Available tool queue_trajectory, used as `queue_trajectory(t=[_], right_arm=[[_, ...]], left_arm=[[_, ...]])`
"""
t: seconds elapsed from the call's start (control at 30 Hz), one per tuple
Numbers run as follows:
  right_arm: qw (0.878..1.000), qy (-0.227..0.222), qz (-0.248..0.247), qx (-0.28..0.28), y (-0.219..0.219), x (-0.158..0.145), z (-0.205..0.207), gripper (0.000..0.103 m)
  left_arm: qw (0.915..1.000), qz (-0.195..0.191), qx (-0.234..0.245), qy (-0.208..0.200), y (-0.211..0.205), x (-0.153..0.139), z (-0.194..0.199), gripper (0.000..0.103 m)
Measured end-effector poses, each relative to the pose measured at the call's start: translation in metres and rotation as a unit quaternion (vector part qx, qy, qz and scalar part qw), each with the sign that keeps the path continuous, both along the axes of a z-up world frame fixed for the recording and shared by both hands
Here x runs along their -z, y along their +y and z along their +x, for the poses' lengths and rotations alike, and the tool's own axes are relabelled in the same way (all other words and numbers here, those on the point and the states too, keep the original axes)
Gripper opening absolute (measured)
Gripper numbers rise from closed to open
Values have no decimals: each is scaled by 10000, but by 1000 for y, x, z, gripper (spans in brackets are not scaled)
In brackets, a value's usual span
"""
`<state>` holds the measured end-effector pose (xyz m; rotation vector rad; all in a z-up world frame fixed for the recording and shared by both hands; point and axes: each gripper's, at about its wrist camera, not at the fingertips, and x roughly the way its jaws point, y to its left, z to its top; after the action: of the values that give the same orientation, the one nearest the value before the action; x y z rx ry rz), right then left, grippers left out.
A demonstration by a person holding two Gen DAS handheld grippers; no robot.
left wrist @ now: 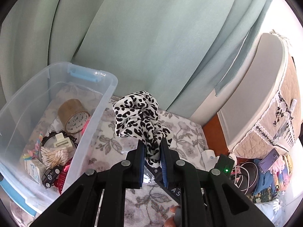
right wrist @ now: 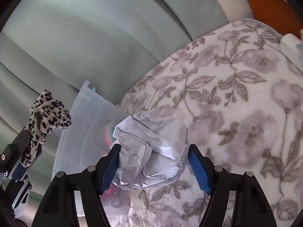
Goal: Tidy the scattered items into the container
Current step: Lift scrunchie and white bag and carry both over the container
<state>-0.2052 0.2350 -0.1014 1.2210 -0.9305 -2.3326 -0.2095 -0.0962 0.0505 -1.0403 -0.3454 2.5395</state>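
Floral blanket (right wrist: 236, 87) is spread over the surface, backed by pale green curtain (left wrist: 142, 37). Clear bin (left wrist: 106, 102) sits on the blanket. Leopard scrunchie (left wrist: 138, 117) is clamped by left gripper (left wrist: 152, 151) beside the bin; crumpled paper (right wrist: 151, 151) is held in right gripper (right wrist: 154, 166) above the blanket.

The container (left wrist: 106, 102) sits on the blanket (left wrist: 181, 132) — tape roll (left wrist: 73, 116) and toy car (left wrist: 51, 176) inside.
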Motion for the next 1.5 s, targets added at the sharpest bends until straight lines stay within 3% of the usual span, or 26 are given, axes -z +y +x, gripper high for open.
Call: queue_trajectory(t=[0.17,0.37,0.77,1.2,1.5], right_arm=[[9989,233,-79,388,26,-37,27,74],[9942,841,-137,657,44,-94,59,74],[9728,2165,-49,820,41,-199,127,74],[9578,2845,119,384,-6,-241,163,74],[9499,3109,311,96,-34,-252,168,75]], left_arm=[[9995,109,24,279,-3,-30,25,16],[9979,195,55,622,-12,-62,54,16],[9916,512,-193,1169,-55,-107,97,16],[9832,801,-584,1530,-108,-127,128,16],[9797,958,-804,1564,-130,-126,131,16]])
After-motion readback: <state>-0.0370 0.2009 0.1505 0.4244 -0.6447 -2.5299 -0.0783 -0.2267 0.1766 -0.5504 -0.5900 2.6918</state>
